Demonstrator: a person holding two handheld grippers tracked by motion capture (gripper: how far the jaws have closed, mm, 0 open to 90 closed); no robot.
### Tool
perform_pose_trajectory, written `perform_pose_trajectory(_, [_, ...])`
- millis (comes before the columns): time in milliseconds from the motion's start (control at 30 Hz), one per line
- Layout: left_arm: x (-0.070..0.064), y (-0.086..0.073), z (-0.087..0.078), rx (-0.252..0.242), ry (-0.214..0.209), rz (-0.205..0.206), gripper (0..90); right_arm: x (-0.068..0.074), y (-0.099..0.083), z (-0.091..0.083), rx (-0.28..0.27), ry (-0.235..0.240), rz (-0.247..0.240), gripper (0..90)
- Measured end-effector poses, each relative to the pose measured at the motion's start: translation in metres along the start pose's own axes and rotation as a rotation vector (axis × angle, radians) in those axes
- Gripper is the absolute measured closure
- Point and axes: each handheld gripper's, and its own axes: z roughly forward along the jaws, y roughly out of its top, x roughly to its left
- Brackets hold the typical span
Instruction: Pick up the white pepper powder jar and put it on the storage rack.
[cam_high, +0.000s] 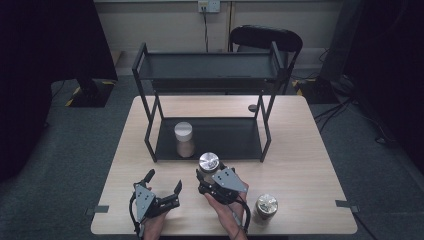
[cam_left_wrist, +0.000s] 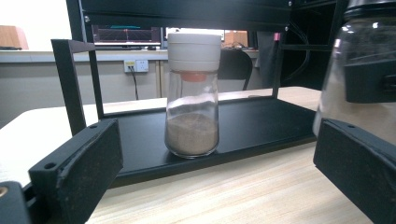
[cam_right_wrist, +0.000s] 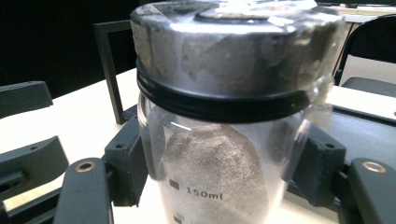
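Right hand-held gripper (cam_right_wrist: 219, 177): pinching jar (cam_right_wrist: 224, 140); jar base cut off.
Left hand-held gripper (cam_left_wrist: 210, 186): spread, empty; shaker (cam_left_wrist: 192, 93) ahead.

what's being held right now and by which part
The right gripper holds the silver-lidded glass jar, jaws clamped on its glass body below the lid. The left gripper is open, holding nothing.

Setting: a lab or test room. Pale wooden table (cam_high: 300, 150) on grey carpet floor (cam_high: 75, 150); black two-tier metal shelf rack (cam_high: 207, 75); black curtains (cam_high: 45, 40) at both sides; white wall socket (cam_high: 209, 6); lit monitor screen (cam_left_wrist: 126, 35) behind.
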Motion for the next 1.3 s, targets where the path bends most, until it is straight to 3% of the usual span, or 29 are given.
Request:
perform_pose_trajectory(367, [0.0, 0.0, 0.0, 0.0, -0.002, 0.0, 0.5, -0.006, -0.002, 0.02, 0.017, -0.003, 0.011, 30.3])
perform_pose_trajectory(733, [0.0, 0.0, 0.0, 0.0, -0.003, 0.0, 0.6, -0.015, 0.001, 0.03, 0.027, -0.022, 0.032, 30.3])
perform_pose_trajectory(1300, [0.001, 0.0, 0.0, 0.0, -0.004, 0.0, 0.6, -0.022, 0.004, 0.048, 0.028, -0.024, 0.015, 30.3])
